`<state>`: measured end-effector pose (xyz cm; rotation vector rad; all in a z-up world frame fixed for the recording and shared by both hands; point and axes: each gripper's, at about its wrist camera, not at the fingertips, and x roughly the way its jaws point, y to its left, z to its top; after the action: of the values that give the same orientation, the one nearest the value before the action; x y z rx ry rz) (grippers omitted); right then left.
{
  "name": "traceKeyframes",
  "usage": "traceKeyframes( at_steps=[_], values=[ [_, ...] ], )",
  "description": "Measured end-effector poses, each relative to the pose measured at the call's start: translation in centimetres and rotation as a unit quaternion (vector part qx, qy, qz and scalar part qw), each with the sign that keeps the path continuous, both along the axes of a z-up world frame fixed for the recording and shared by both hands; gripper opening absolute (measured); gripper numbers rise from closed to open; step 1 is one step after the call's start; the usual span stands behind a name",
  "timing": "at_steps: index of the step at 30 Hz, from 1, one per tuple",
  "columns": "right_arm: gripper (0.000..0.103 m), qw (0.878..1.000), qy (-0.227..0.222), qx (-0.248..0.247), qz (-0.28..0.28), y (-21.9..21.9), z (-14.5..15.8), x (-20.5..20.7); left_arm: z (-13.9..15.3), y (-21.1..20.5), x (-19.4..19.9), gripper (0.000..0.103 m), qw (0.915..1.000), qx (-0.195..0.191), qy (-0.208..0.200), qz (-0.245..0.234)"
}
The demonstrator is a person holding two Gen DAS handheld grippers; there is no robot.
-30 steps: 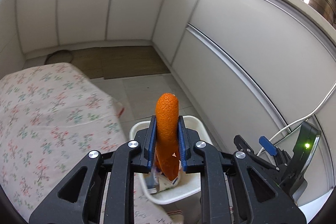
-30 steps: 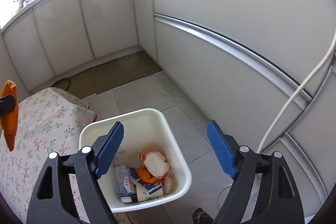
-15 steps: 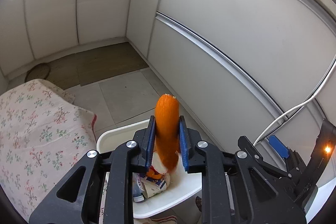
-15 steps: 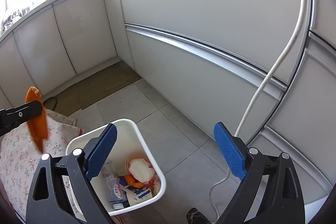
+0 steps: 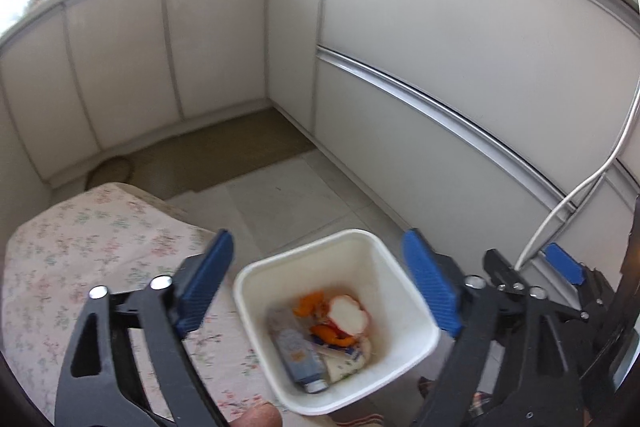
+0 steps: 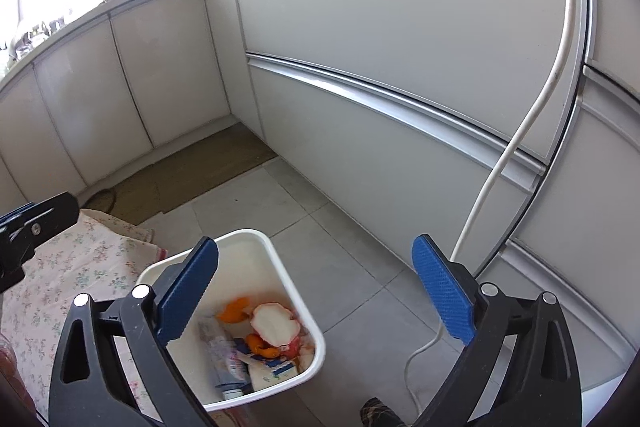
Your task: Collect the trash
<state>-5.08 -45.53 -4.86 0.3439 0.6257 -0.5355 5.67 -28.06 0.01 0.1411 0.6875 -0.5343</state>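
1. Held the left claw [image 5: 317,247] right above the white bin [image 5: 372,259], jaws opening wide, nothing between them.
2. Held the right claw [image 6: 316,247] over the same bin, jaws opening too, empty.
3. Saw the orange peel [image 5: 308,301] below both claws, inside the bin.
4. Needed to stay over the middle, clear of the rim, then lift straight up.
5. Noted a flowered cloth [image 5: 80,247] left of the claws and a white cable [image 6: 520,131] right of the right claw, easy to snag.

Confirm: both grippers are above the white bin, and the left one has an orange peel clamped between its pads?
Not quite. The left gripper has nothing between its pads: the left wrist view shows its jaws opening over the white bin, and orange peel lies inside. The right gripper is empty too.
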Motion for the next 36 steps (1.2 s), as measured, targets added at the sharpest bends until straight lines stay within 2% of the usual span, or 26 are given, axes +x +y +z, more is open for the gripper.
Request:
traceKeyframes(
  at_steps=[3,5,10,14,22,25,28,31,36],
  values=[
    [0.095,1.0,-0.012,-0.001,0.015,1.4,0.6,-0.5,0.6,2.2,-1.3,0.096,0.9993,-0.004,-0.029,0.023],
    [0.095,1.0,-0.014,-0.01,0.019,2.7,1.1,-0.8,0.8,4.0,-2.2,0.096,0.9984,-0.01,-0.042,0.038],
    [0.095,0.999,-0.009,-0.039,0.015,6.6,1.9,-2.1,1.1,8.3,-3.5,0.096,0.9963,-0.031,-0.043,0.068],
    [0.096,0.996,-0.042,-0.06,0.047,10.4,2.7,-3.6,1.0,11.3,-5.4,0.096,0.9933,-0.027,-0.064,0.092],
    [0.096,0.989,-0.081,-0.06,0.108,15.3,2.2,-4.5,-1.0,15.6,-6.9,0.096,0.9919,-0.015,-0.05,0.116],
    [0.096,0.987,-0.082,-0.082,0.114,16.3,1.7,-4.1,-2.3,17.3,-6.8,0.096,0.9917,-0.03,-0.036,0.12],
    [0.096,0.985,-0.077,-0.099,0.123,17.4,1.1,-3.9,-3.1,18.5,-6.7,0.096,0.9906,-0.039,-0.038,0.125],
    [0.096,0.982,-0.082,-0.117,0.122,18.1,1.0,-3.7,-3.6,19.1,-6.5,0.096,0.9901,-0.038,-0.049,0.126],
    [0.096,0.982,-0.08,-0.128,0.112,18.3,0.8,-3.3,-4.7,19.6,-5.7,0.096,0.9916,-0.039,-0.027,0.12]
  ],
)
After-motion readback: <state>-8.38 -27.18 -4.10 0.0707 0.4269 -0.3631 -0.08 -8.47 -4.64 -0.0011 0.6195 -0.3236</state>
